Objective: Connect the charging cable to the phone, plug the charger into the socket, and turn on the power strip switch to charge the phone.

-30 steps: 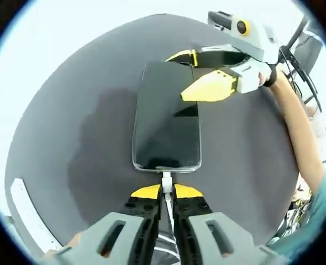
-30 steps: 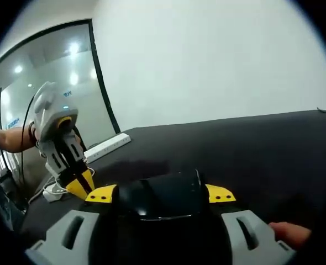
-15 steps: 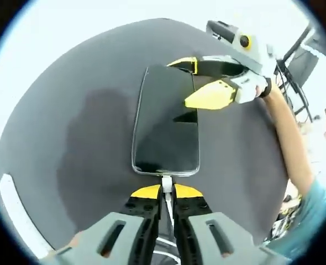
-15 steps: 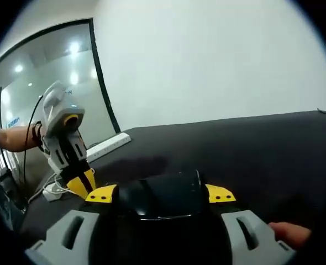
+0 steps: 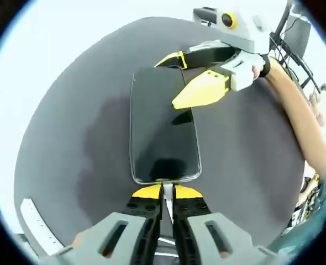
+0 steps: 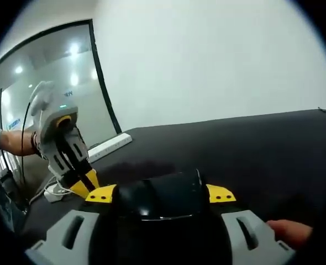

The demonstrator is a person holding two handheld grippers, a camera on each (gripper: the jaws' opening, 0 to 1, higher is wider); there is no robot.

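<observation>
A black phone [image 5: 164, 124] lies flat on the dark round table [image 5: 69, 138]. My left gripper [image 5: 167, 193] is shut on the white cable plug [image 5: 167, 190], whose tip meets the phone's near edge. My right gripper [image 5: 172, 81] comes in from the upper right, its yellow jaws pressed on the two long sides of the phone's far end. In the right gripper view the phone [image 6: 160, 196] sits between my right gripper's [image 6: 161, 194] yellow tips. The left gripper [image 6: 88, 182] stands at the phone's left end.
A white power strip [image 6: 109, 146] lies on the table's far left edge, also seen as a power strip [image 5: 36, 226] at the lower left. A white charger block [image 6: 53, 190] with cable rests near it. A person's arm [image 5: 295, 110] reaches in from the right.
My left gripper has pushed closer to the phone's near edge, so less of the white plug shows. The right gripper stays on the phone.
</observation>
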